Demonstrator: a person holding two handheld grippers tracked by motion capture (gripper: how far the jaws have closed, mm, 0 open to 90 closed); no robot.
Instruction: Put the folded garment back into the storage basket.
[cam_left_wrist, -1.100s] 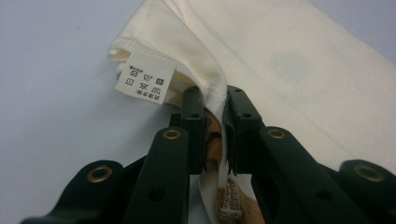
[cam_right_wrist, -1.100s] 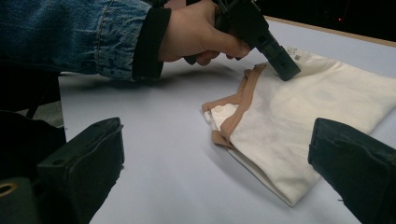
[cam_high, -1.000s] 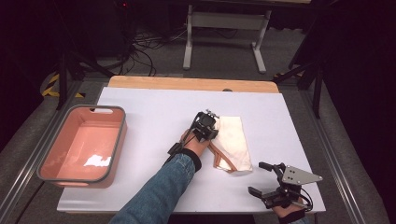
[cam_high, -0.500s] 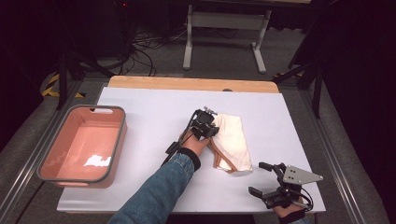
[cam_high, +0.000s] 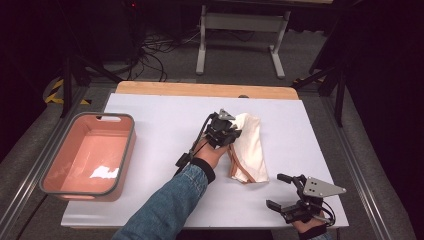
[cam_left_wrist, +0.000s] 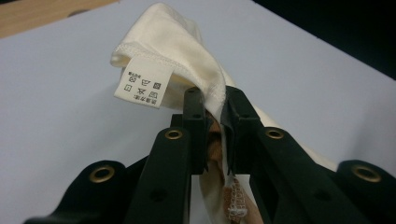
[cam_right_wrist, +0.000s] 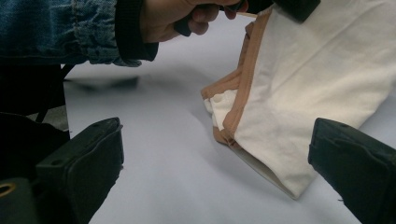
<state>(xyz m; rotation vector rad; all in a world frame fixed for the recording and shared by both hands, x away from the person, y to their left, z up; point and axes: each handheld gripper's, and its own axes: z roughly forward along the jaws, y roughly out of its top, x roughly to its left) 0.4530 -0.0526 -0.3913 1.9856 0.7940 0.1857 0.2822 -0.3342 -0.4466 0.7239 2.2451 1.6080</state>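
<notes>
A cream cloth (cam_high: 250, 146) with a tan trim lies folded near the middle of the white table (cam_high: 160, 115). My left gripper (cam_high: 231, 134) is shut on the cloth's left edge. In the left gripper view the jaws pinch the cream fabric (cam_left_wrist: 177, 42) and tan trim, with a care label (cam_left_wrist: 145, 82) hanging just beyond the gripper (cam_left_wrist: 215, 100). My right gripper (cam_high: 284, 191) stands open near the table's front right edge. In the right gripper view its wide-apart gripper (cam_right_wrist: 212, 158) frames the cloth's near corner (cam_right_wrist: 299, 107), without touching it.
A salmon-pink bin (cam_high: 90, 152) sits at the table's left side. A wooden strip (cam_high: 200, 90) runs along the far edge. A denim sleeve (cam_high: 165, 202) crosses the front middle. Table legs and cables (cam_high: 150, 55) lie on the floor beyond.
</notes>
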